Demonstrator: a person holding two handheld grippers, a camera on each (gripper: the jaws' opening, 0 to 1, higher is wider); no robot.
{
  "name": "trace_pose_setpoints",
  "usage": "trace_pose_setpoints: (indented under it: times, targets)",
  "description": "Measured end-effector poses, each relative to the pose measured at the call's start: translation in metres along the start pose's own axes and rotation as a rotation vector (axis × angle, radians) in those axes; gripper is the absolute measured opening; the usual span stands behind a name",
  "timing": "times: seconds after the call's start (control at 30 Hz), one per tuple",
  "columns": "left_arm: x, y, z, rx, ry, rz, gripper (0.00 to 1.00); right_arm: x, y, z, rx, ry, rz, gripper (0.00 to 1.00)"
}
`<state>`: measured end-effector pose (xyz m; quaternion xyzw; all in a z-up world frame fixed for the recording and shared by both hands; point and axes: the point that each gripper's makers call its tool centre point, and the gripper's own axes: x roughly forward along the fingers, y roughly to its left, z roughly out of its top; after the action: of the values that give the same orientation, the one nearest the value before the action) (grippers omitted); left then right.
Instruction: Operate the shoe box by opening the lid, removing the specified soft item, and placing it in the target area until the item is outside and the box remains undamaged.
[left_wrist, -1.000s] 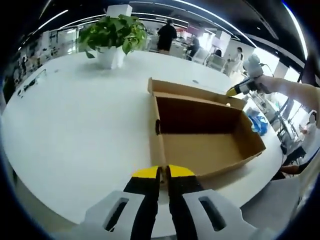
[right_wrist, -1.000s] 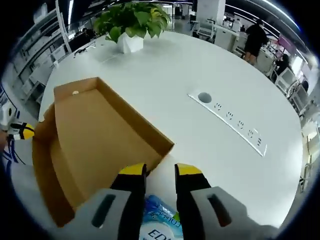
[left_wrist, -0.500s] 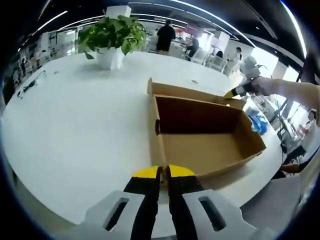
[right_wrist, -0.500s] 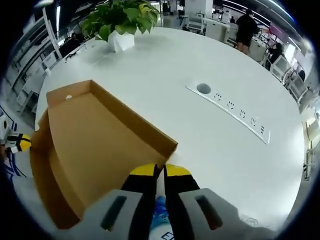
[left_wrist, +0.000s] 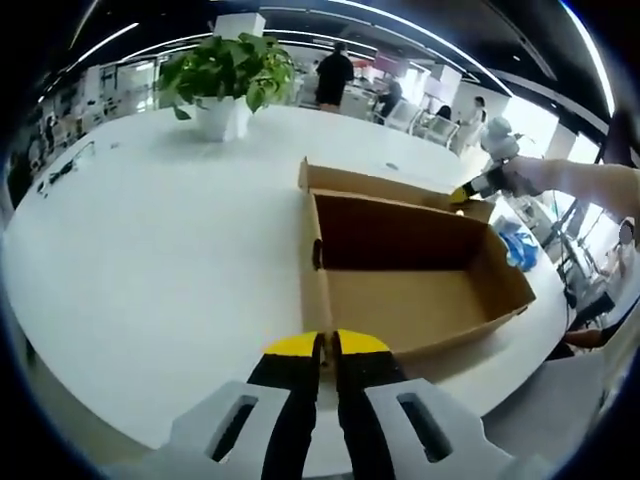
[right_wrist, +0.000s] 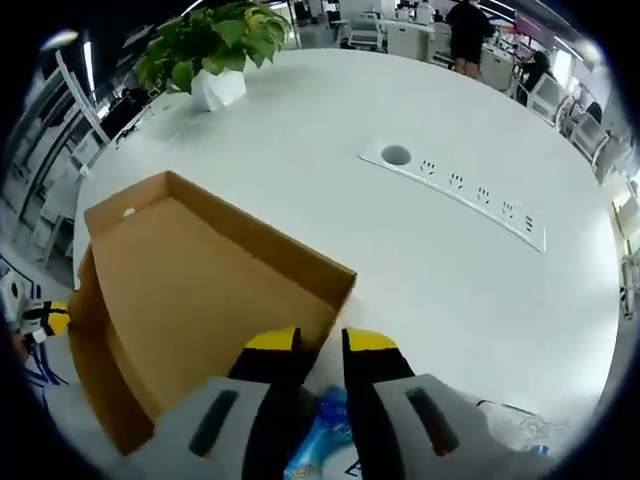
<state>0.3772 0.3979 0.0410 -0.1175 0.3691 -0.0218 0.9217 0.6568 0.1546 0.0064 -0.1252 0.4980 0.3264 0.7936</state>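
Right gripper view puts the right gripper (right_wrist: 318, 345) over a blue-and-white soft packet (right_wrist: 322, 455), which lies under and between the jaws, close against the camera. The jaws stand a narrow gap apart, and I cannot tell whether they pinch the packet or merely straddle it. Just ahead of the yellow tips is the near corner of the open cardboard shoe box (right_wrist: 190, 290), its long axis running away to the left, so the packet sits outside the box beside its wall on the white table (right_wrist: 460, 290). Left gripper view shows the left gripper (left_wrist: 325, 345) with its tips pressed together on nothing, at the table edge in front of the box's short end. By my reading the right hand is the nearer, and the packet lies directly below it. Farther off stand the power strip (right_wrist: 455, 188) and the potted plant (right_wrist: 205, 45).
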Motion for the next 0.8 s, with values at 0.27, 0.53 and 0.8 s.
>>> trace_pose_setpoints:
  times: [0.27, 0.53, 0.8]
  targets:
    - [0.000, 0.001, 0.000, -0.014, -0.010, 0.000, 0.02, 0.002, 0.004, -0.004, 0.030, 0.002, 0.011, 0.08]
    - [0.000, 0.000, 0.000, 0.007, -0.013, 0.005, 0.02, -0.006, 0.001, 0.002, 0.043, -0.045, -0.018, 0.05]
    - [0.000, 0.000, 0.000, 0.000, -0.017, -0.001, 0.02, -0.017, 0.001, 0.014, 0.051, -0.106, -0.017, 0.04]
